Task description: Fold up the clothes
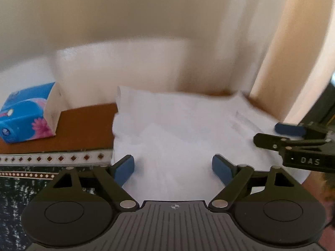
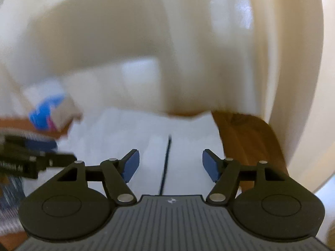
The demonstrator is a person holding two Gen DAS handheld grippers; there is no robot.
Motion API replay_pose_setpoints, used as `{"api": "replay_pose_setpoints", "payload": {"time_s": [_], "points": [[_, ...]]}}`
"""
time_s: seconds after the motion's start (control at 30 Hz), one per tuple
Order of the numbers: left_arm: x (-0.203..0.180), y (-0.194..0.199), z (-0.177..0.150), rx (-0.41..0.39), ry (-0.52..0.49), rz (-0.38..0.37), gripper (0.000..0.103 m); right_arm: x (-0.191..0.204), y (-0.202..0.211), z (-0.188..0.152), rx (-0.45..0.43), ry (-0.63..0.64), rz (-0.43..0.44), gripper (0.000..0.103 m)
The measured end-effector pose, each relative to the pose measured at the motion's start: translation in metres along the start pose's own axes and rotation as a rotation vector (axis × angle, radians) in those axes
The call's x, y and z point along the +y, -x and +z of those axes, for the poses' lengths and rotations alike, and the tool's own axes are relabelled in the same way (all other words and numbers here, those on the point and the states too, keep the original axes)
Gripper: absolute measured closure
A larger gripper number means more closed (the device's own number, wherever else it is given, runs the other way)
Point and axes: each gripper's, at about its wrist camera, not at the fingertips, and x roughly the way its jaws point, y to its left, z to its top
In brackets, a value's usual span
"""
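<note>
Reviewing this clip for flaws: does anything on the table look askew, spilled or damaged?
Nothing stands out. The white garment lies on the wooden table, the tissue box sits beside it, intact, and both the left gripper and right gripper are open above the cloth. Both views are blurred.

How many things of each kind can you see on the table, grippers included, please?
White garment: 1
Tissue box: 1
Grippers: 2, the left and the right, both open
Total: 4
</note>
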Motion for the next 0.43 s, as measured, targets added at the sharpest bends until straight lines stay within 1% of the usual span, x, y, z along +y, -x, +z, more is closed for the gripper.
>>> {"api": "replay_pose_setpoints", "payload": {"time_s": [0.07, 0.13, 0.17, 0.27, 0.33, 0.43], "points": [[-0.002, -0.001, -0.010, -0.032, -0.018, 0.027, 0.009, 0.005, -0.004, -0.021, -0.032, 0.043, -0.018, 0.031], [-0.001, 0.003, -0.016, -0.052, 0.002, 0.033, 0.008, 0.009, -0.004, -0.035, -0.076, 0.086, -0.032, 0.031], [0.000, 0.008, -0.019, -0.062, -0.002, 0.038, 0.008, 0.007, -0.004, -0.039, -0.091, 0.075, -0.029, 0.031], [-0.002, 0.001, -0.023, -0.086, -0.020, 0.059, 0.005, 0.004, -0.004, -0.042, -0.121, 0.072, -0.025, 0.031], [0.000, 0.001, -0.027, -0.076, 0.032, 0.056, 0.001, 0.002, -0.006, -0.046, -0.149, 0.077, -0.022, 0.031], [0.011, 0.000, -0.029, -0.040, 0.149, 0.023, 0.001, 0.002, -0.008, -0.046, -0.165, 0.071, -0.026, 0.031]]}}
